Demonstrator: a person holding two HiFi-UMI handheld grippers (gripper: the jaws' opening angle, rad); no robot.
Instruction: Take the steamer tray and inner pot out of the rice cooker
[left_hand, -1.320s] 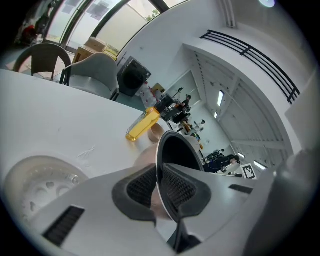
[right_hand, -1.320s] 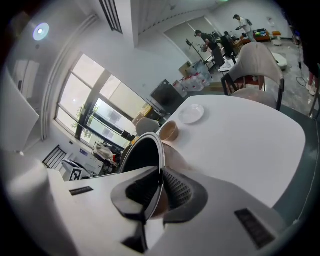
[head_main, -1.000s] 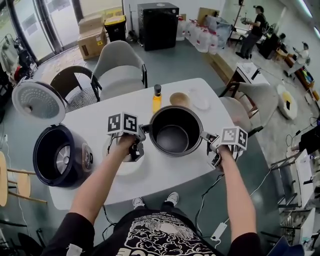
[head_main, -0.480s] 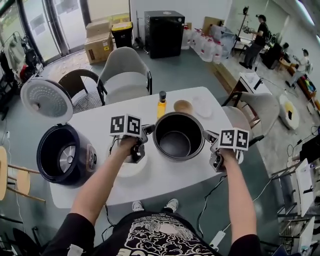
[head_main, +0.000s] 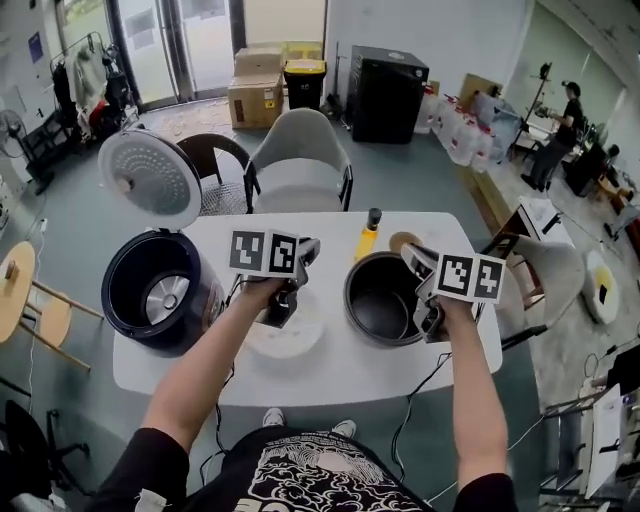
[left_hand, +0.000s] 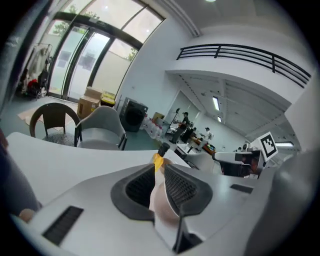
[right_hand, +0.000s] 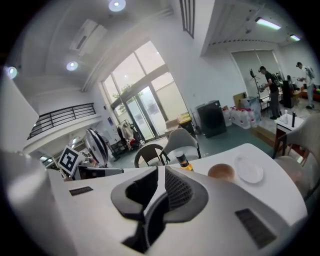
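The dark inner pot (head_main: 385, 300) is out of the rice cooker (head_main: 160, 290) and sits at the right of the white table (head_main: 340, 375). My right gripper (head_main: 428, 292) is at its right rim, shut on the dark rim, which shows edge-on between the pads (right_hand: 172, 187). My left gripper (head_main: 305, 255) is raised and clear of the pot's left rim, above the white steamer tray (head_main: 290, 340). Its jaws (left_hand: 160, 167) stand a narrow slit apart, with only a pale surface showing through and nothing gripped. The cooker's lid (head_main: 155, 178) stands open.
A yellow bottle (head_main: 368, 238) and a small brown bowl (head_main: 403, 243) stand behind the pot, and a white plate (right_hand: 248, 172) lies beside the bowl. Two chairs (head_main: 300, 165) stand at the table's far side. Cables hang off the front edge.
My left gripper has come off the pot's left rim and risen to the left of it. The right gripper stays on the right rim. The head view has swung upward.
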